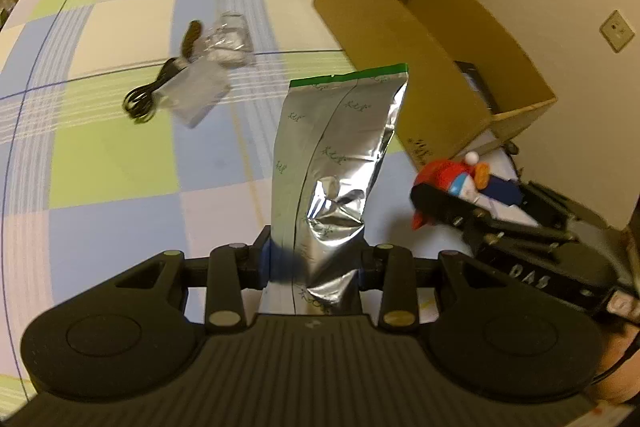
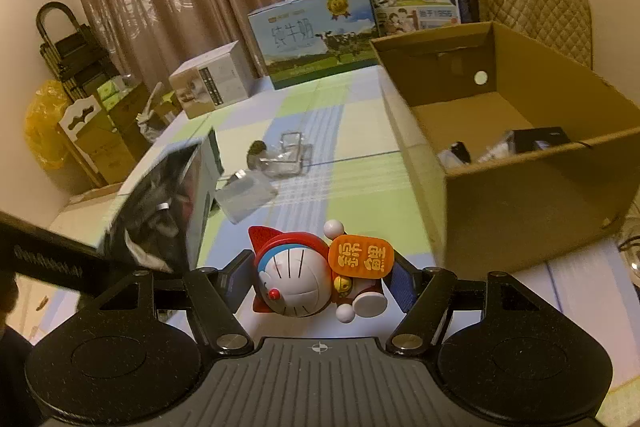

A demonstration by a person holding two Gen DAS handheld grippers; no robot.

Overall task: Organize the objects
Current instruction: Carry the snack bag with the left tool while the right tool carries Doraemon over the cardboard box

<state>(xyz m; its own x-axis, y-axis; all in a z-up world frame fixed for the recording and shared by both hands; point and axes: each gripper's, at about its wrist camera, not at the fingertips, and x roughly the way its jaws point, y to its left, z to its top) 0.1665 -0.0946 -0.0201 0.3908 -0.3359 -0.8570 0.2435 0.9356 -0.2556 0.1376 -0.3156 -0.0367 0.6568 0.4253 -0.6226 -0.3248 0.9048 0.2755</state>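
Observation:
My left gripper (image 1: 314, 265) is shut on a silver foil pouch (image 1: 340, 147) with a green top edge, held upright above the checked tablecloth. My right gripper (image 2: 320, 279) is shut on a Doraemon figurine (image 2: 304, 275) with a red hood and an orange plaque. The figurine (image 1: 456, 179) and the right gripper also show at the right of the left wrist view. The pouch (image 2: 168, 203) shows at the left of the right wrist view. An open cardboard box (image 2: 520, 163) stands to the right, with a few small items inside.
On the table (image 1: 112, 155) lie a black cable (image 1: 148, 95), a clear plastic bag (image 1: 196, 91) and a clear container (image 1: 228, 39). Milk cartons (image 2: 316, 35) and a white box (image 2: 212, 79) stand at the far edge. Curtains and a wall lie beyond.

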